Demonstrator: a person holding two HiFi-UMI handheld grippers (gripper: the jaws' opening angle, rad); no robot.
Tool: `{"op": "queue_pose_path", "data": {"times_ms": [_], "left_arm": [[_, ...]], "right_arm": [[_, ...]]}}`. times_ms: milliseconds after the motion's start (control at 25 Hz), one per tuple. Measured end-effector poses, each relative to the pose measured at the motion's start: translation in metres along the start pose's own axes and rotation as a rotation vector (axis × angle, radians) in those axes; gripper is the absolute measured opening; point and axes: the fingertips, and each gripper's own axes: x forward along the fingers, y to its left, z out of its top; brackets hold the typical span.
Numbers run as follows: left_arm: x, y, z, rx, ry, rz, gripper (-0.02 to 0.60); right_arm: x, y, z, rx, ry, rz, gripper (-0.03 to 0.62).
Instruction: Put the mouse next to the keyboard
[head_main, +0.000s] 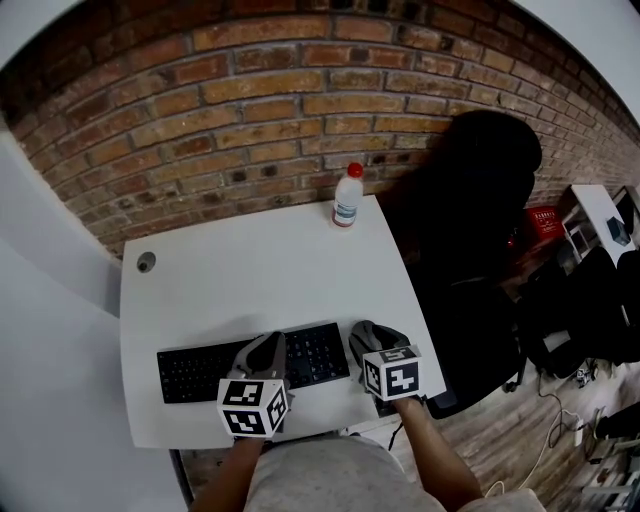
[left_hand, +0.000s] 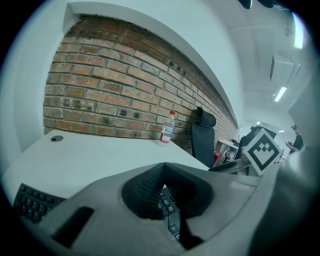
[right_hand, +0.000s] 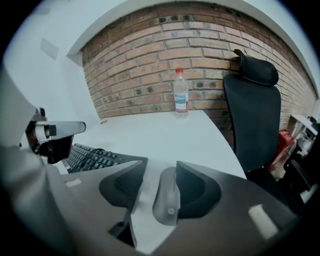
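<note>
The right gripper (right_hand: 161, 166) stood open astride the mouse (right_hand: 167, 197), just beside the keyboard (right_hand: 95, 157) — best drawn straight off, no nudging; the left gripper (left_hand: 163, 166) was closed, empty.

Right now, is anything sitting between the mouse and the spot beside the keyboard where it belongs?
Nothing visible does. The mouse lies on the white table between the right gripper's open jaws, and only a strip of bare tabletop separates it from the keyboard's right end.
</note>
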Motion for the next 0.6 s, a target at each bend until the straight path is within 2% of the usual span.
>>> {"op": "queue_pose_path", "data": {"times_ms": [240,600], "left_arm": [[-0.021,0.009,0.005,-0.017,-0.039,0.063,-0.003],[-0.056,0.020,0.012,-0.010,-0.085,0.146,-0.003]], "right_arm": [[-0.024,0.028,0.040,-0.076,-0.146,0.081,0.163],[-0.059,0.082,0.080,-0.200,-0.332,0.188,0.118]]}}
